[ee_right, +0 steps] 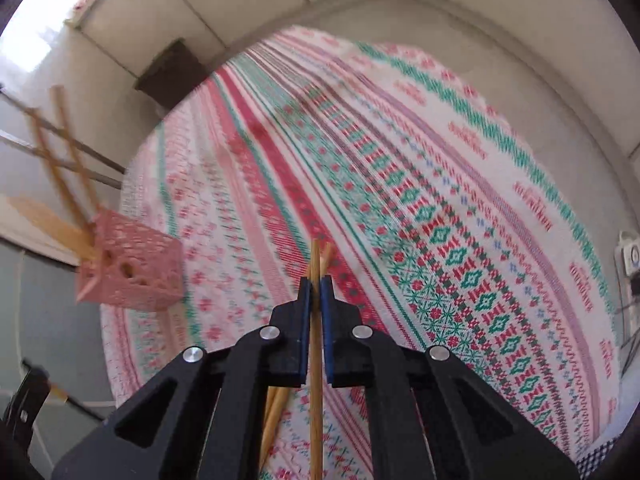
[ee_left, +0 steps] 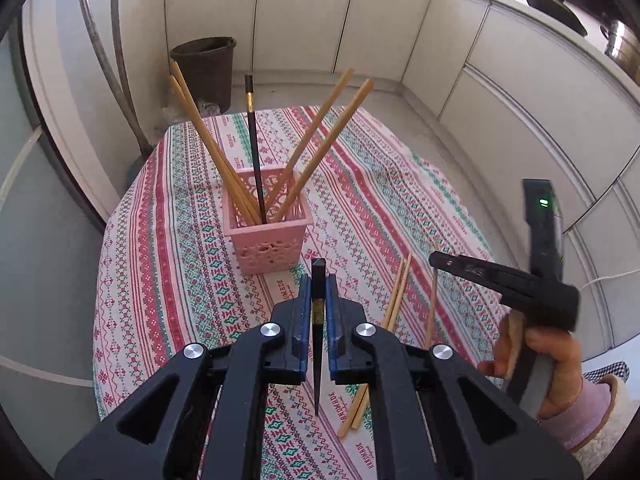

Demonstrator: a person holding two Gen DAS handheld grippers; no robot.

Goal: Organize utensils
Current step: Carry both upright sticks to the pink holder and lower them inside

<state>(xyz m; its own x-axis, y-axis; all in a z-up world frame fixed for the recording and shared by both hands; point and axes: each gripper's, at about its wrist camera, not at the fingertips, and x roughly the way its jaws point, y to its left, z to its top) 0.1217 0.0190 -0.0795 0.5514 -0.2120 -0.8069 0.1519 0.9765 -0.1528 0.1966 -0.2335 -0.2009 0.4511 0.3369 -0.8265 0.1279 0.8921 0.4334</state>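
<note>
A pink lattice holder (ee_left: 267, 224) stands on the patterned tablecloth (ee_left: 168, 240) with several wooden chopsticks (ee_left: 208, 140) and one black chopstick (ee_left: 254, 144) upright in it. My left gripper (ee_left: 319, 292) is shut on a black chopstick (ee_left: 318, 344), held above the cloth just in front of the holder. My right gripper (ee_right: 316, 292) is shut on a wooden chopstick (ee_right: 316, 360) above the cloth; it shows at the right in the left wrist view (ee_left: 436, 258). Two wooden chopsticks (ee_left: 394, 308) lie on the cloth below. The holder (ee_right: 128, 268) shows blurred at left in the right wrist view.
A dark bucket (ee_left: 206, 68) stands on the floor behind the table. White cabinets (ee_left: 500, 92) run along the back and right. Pipes (ee_left: 104, 64) rise at the left. The table edge (ee_left: 100, 320) drops off at left.
</note>
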